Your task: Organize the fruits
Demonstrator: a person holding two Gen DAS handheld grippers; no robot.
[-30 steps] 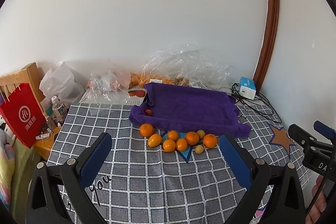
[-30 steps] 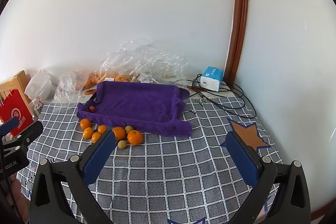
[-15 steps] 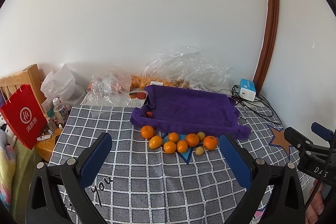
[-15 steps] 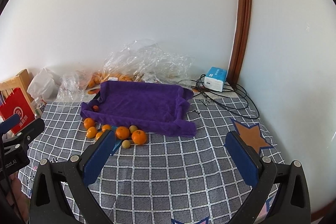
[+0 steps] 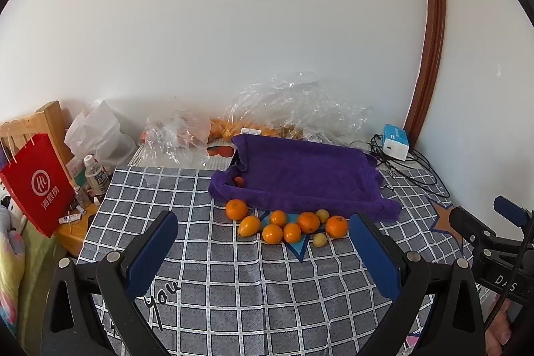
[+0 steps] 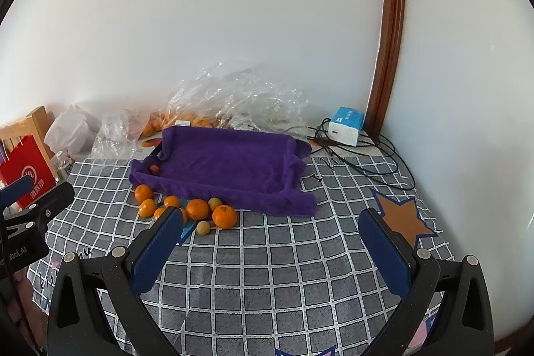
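1. The oranges (image 5: 287, 226) lie in a cluster touching the purple tray (image 5: 307, 175)'s near edge on the table (image 5: 233, 289).
2. Your left claw (image 5: 263, 251), wide and empty, faces them squarely.
3. Your right claw (image 6: 270, 242), also wide, has them off its left finger; left looks nearer.

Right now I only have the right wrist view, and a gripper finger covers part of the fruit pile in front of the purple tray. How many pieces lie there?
Observer: Nine in the left wrist view: seven orange fruits and two small yellowish fruits, all on the tablecloth in front of the tray.
Reviewer: Is the left gripper holding anything? I see only its body.
Observer: No. The left gripper is open and empty, short of the pile.
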